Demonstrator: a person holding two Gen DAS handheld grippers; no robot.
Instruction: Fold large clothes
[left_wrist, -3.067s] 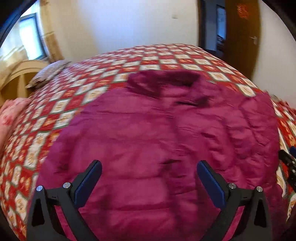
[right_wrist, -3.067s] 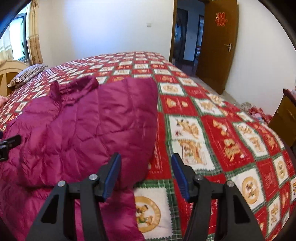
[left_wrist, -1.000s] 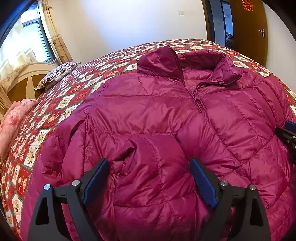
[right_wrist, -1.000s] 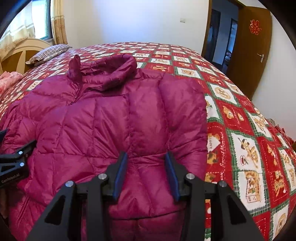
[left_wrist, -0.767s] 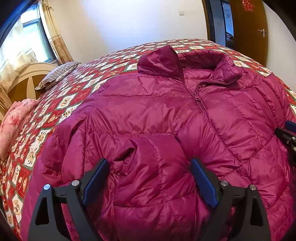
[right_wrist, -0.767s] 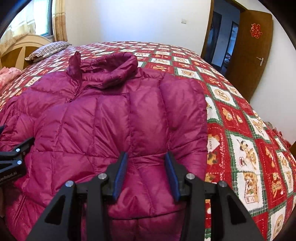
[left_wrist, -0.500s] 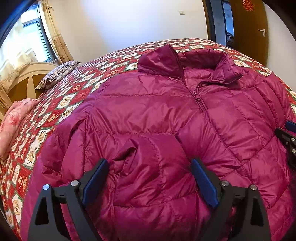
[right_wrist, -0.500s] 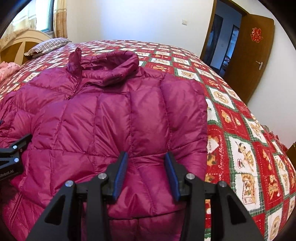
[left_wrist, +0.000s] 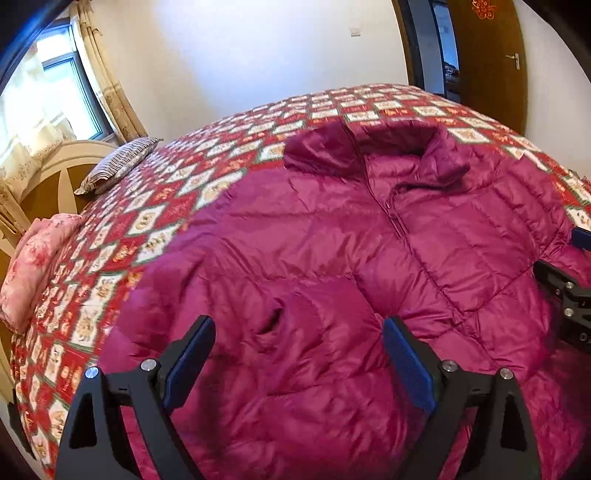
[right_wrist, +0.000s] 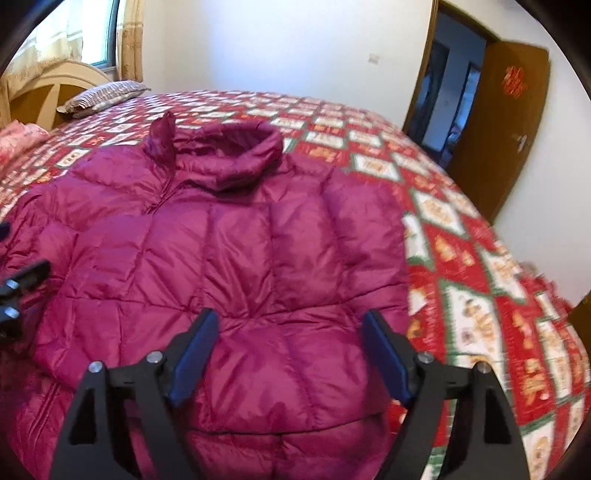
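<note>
A magenta quilted puffer jacket (left_wrist: 332, 251) lies face up on the bed, collar toward the far side, zipper down the middle, both sleeves folded in over the front. My left gripper (left_wrist: 295, 354) is open above the left sleeve's cuff, holding nothing. My right gripper (right_wrist: 291, 347) is open above the folded right sleeve (right_wrist: 295, 258), also empty. Each gripper shows at the edge of the other's view: the right one in the left wrist view (left_wrist: 569, 291), the left one in the right wrist view (right_wrist: 18, 291).
The bed has a red, white and green patterned quilt (right_wrist: 480, 266). A striped pillow (left_wrist: 118, 166) and a pink folded blanket (left_wrist: 33, 254) lie near the headboard (left_wrist: 55, 177) at left. An open wooden door (right_wrist: 509, 122) stands at the far right.
My right gripper has opened wide and let go of the sleeve it was pinching. Both grippers have lifted back slightly; the jacket lies still.
</note>
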